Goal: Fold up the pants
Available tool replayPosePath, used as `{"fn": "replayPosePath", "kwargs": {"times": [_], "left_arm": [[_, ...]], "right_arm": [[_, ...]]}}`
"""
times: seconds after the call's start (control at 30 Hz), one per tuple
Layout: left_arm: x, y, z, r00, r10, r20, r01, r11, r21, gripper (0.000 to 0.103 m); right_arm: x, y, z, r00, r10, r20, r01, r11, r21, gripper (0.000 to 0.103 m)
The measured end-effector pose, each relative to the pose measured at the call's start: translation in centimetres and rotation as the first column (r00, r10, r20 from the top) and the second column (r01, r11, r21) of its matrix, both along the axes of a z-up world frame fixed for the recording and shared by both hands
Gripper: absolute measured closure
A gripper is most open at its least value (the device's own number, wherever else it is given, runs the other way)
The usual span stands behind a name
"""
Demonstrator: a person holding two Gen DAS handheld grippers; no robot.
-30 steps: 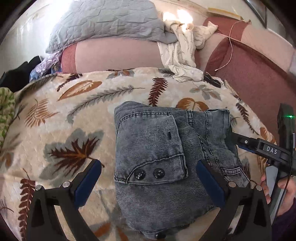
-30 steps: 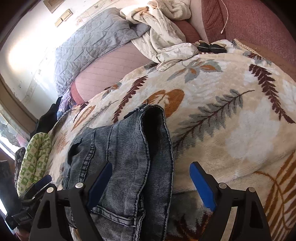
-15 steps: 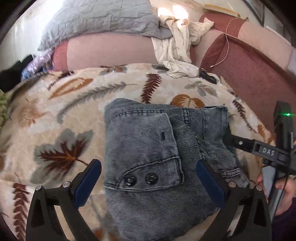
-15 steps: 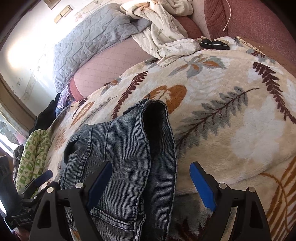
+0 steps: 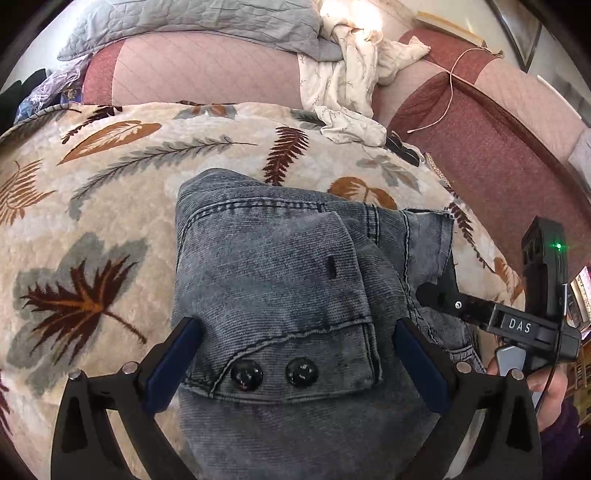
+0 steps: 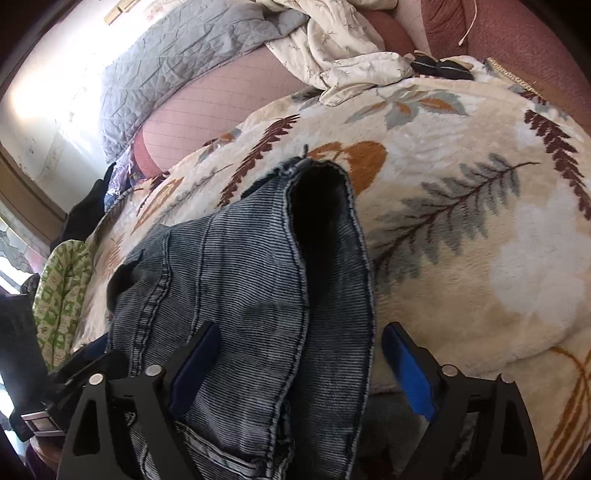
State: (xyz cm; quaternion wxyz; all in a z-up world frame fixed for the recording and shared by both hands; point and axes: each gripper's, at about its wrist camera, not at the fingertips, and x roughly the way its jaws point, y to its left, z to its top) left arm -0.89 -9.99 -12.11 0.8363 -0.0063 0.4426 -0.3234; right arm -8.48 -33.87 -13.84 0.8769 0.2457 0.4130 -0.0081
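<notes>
1. The left gripper had its jaws spread wide, with the blue pads on either side of the folded pants and gripping nothing.
2. Between those pads lay a buttoned pocket flap with two dark buttons side by side near its lower edge.
3. The right gripper was also wide open, its two blue pads straddling the denim without pinching it; the left pad sat over the fabric and the right pad over the blanket edge.
4. Straight ahead of the right gripper, an open end of the pants gaped dark, with its stitched edge raised off the blanket.
5. The pants lay in a compact folded bundle on the leaf-patterned blanket, roughly in the middle of it.
6. In the left wrist view the right gripper showed at the right side, its black finger touching the denim edge, with the person's hand behind it.
7. Beyond the blanket stood a pink cushioned sofa back, with a grey quilt draped over its top.
8. A crumpled cream cloth hung down from the sofa back onto the far edge of the blanket.
9. A green patterned cloth lay at the far left in the right wrist view.
</notes>
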Motion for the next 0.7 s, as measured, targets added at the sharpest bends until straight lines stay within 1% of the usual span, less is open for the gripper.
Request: {"fn": "replayPosePath", "kwargs": {"times": [0.1, 0.13, 0.17, 0.23, 0.27, 0.3, 0.37, 0.47, 0.6, 0.7], "left_arm": [[0.3, 0.0, -0.3, 1.0, -0.002, -0.01, 0.002, 1.0, -0.012, 0.0], [0.3, 0.1, -0.3, 1.0, -0.002, -0.01, 0.002, 1.0, -0.017, 0.0], [0.2, 0.1, -0.4, 1.0, -0.002, -0.008, 0.002, 1.0, -0.019, 0.0], [0.2, -0.1, -0.4, 1.0, -0.003, -0.002, 0.003, 1.0, -0.007, 0.0], [0.2, -0.1, -0.4, 1.0, -0.004, -0.001, 0.004, 1.0, 0.001, 0.0], [0.2, -0.2, -0.3, 1.0, -0.003, -0.002, 0.003, 1.0, 0.006, 0.0], [0.2, 0.2, 0.0, 1.0, 0.007, -0.012, -0.007, 1.0, -0.003, 0.0], [0.0, 2.1, 0.5, 0.998, 0.047, -0.051, -0.051, 0.997, -0.062, 0.0], [0.0, 5.3, 0.9, 0.99, 0.119, -0.08, -0.125, 0.989, -0.081, 0.0], [0.6, 6.7, 0.6, 0.983, 0.145, -0.114, -0.155, 0.984, -0.086, 0.0]], "right_arm": [[0.2, 0.2, -0.2, 1.0, 0.021, 0.011, -0.022, 1.0, 0.021, 0.01], [0.3, 0.4, -0.3, 0.999, 0.051, 0.016, -0.051, 0.998, 0.041, 0.01], [0.5, 0.6, -0.4, 0.997, 0.069, 0.016, -0.07, 0.996, 0.054, 0.012], [0.6, 0.9, -0.5, 0.996, 0.089, 0.02, -0.09, 0.994, 0.063, 0.02], [0.7, 1.1, -0.6, 0.995, 0.102, 0.021, -0.103, 0.992, 0.074, 0.026], [0.7, 1.2, -0.6, 0.994, 0.107, 0.023, -0.108, 0.991, 0.079, 0.029], [0.6, 1.3, -0.6, 0.993, 0.112, 0.026, -0.113, 0.991, 0.069, 0.032], [0.5, 1.1, -0.7, 0.994, 0.108, 0.026, -0.11, 0.99, 0.09, 0.032], [0.5, 1.1, -0.7, 0.994, 0.108, 0.021, -0.11, 0.991, 0.081, 0.032], [0.5, 1.0, -0.8, 0.994, 0.103, 0.019, -0.104, 0.991, 0.085, 0.032]]}}
